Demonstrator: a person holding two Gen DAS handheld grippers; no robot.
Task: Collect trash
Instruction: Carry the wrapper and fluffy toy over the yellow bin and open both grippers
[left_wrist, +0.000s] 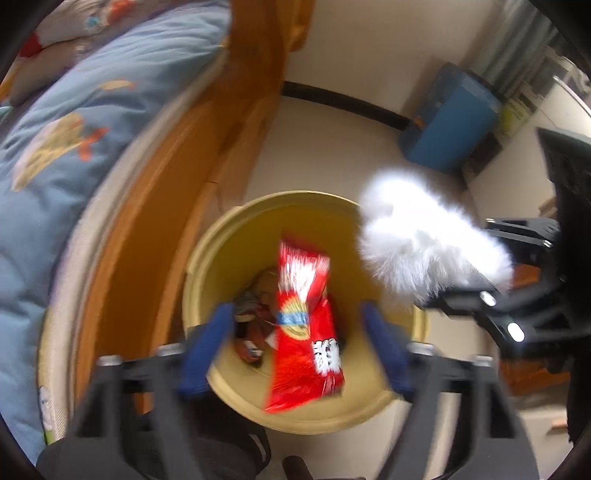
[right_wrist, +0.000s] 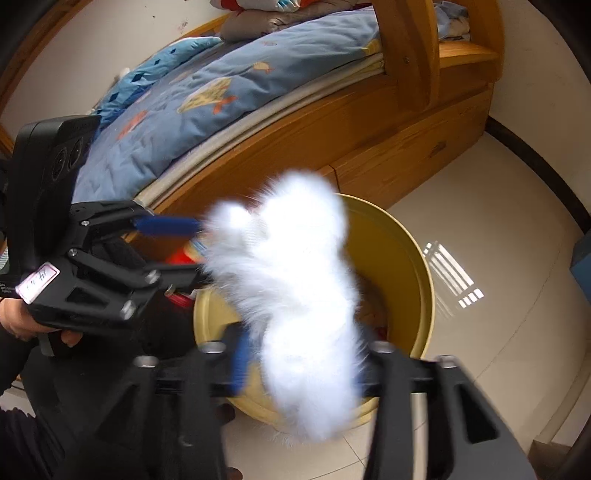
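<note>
Over my yellow bin the mouth is partly blocked: the red wrapper and the white fluffy piece stand there. The wooden bed frame closes one side; the tiled floor is free.

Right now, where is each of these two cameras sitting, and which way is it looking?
Left wrist: sits on the left gripper, looking down into the yellow bin; a red snack bag hangs between its open blue fingers.
Right wrist: sits on the right gripper, facing the bed; its fingers clamp a white fluffy thing; a hand shows.
Shared: the bin, the fluffy thing, the bed.
</note>
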